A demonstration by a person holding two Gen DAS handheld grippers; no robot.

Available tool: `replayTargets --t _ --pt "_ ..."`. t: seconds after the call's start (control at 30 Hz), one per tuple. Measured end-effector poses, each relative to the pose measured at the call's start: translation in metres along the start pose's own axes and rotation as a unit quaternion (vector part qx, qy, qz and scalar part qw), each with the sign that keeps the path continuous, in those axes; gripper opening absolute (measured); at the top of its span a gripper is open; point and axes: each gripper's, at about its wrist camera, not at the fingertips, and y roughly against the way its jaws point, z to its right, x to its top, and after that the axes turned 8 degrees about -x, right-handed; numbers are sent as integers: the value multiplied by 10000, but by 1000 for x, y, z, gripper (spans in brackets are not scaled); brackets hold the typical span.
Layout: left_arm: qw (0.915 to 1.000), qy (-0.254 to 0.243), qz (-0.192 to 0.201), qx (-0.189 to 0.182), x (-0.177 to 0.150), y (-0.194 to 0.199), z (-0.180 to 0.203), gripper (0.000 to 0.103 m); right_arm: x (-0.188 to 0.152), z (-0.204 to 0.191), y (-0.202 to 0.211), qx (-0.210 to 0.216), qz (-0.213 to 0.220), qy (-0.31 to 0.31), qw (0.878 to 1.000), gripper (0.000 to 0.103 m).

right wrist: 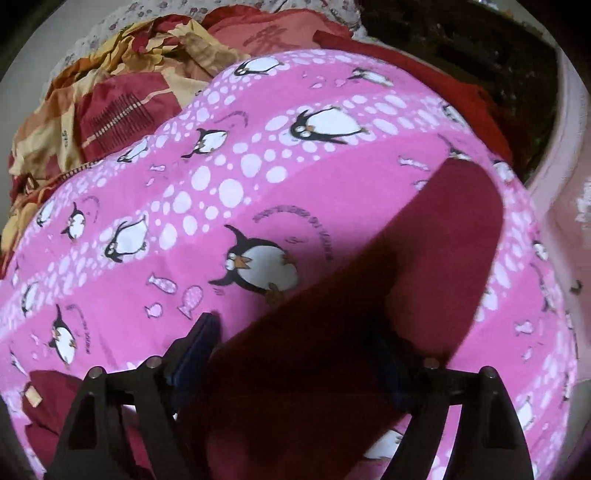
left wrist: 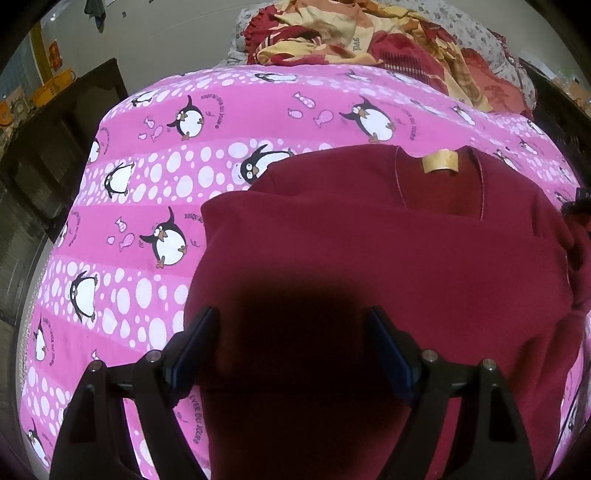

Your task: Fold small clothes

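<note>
A maroon shirt (left wrist: pixel 369 240) lies on a pink penguin-print bedsheet (left wrist: pixel 155 177), its collar with a tan label (left wrist: pixel 440 162) at the far side. My left gripper (left wrist: pixel 291 347) is open just above the shirt's near part, its shadow on the cloth. In the right wrist view a maroon sleeve or side part of the shirt (right wrist: pixel 443 229) runs from between the fingers out to the upper right. My right gripper (right wrist: pixel 295 354) stands open around this cloth, the right finger partly hidden in shadow. The collar label (right wrist: pixel 33 397) shows at the lower left.
A crumpled red-and-yellow quilt (left wrist: pixel 351 33) is heaped at the far end of the bed; it also shows in the right wrist view (right wrist: pixel 110 92). Dark wooden furniture (left wrist: pixel 55 147) stands left of the bed. A pale pink wall (right wrist: pixel 569 184) is on the right.
</note>
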Motion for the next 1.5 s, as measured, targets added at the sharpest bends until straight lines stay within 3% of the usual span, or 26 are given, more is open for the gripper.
replayTargets --t 0.17,0.23,0.3,0.4,0.5,0.63,0.77,0.87,1.0,1.07,1.13,1.17,1.27,1.43,1.5 --pt "10000 28 9 -19 -1 2 -1 82 -1 6 -4 -23 30 50 10000 86" --pt "10000 35 15 -28 -2 5 -2 82 -2 5 -2 185 81 154 9997 74" --pt "10000 41 12 -34 -3 6 -3 82 -3 5 3 409 77 298 9987 43" --pt "9999 82 27 -53 -4 8 -6 82 -6 20 10 800 188 263 9963 20" --pt "9999 105 47 -69 -6 12 -9 82 -13 41 23 1476 286 92 9886 6" --pt "9998 149 87 -21 -7 17 -14 82 -22 49 56 1909 516 384 9795 6" --pt "9993 339 153 -83 -8 25 -22 82 -33 36 99 2680 678 723 9583 6" --pt "9987 437 226 -87 -7 31 -26 82 -50 11 134 3243 799 1223 9346 6" --pt "9976 567 378 -113 -5 41 -32 82 -93 -51 177 3900 787 2360 8866 6" --pt "9971 620 417 -131 -4 44 -34 82 -124 -84 182 4022 624 2974 8636 6" --pt "9968 666 419 -158 -4 44 -37 82 -155 -113 173 3925 376 3395 8540 7" --pt "9967 680 405 -185 -5 44 -38 82 -164 -120 166 3867 268 3499 8528 7" --pt "9963 693 374 -342 -4 44 -40 82 -187 -134 138 3616 -233 3540 8622 29" --pt "9957 497 500 -602 5 41 -32 87 -175 -111 135 3524 -197 3221 8785 44" --pt "9954 395 508 -717 9 36 -25 87 -169 -91 144 3529 -39 3099 8829 62"
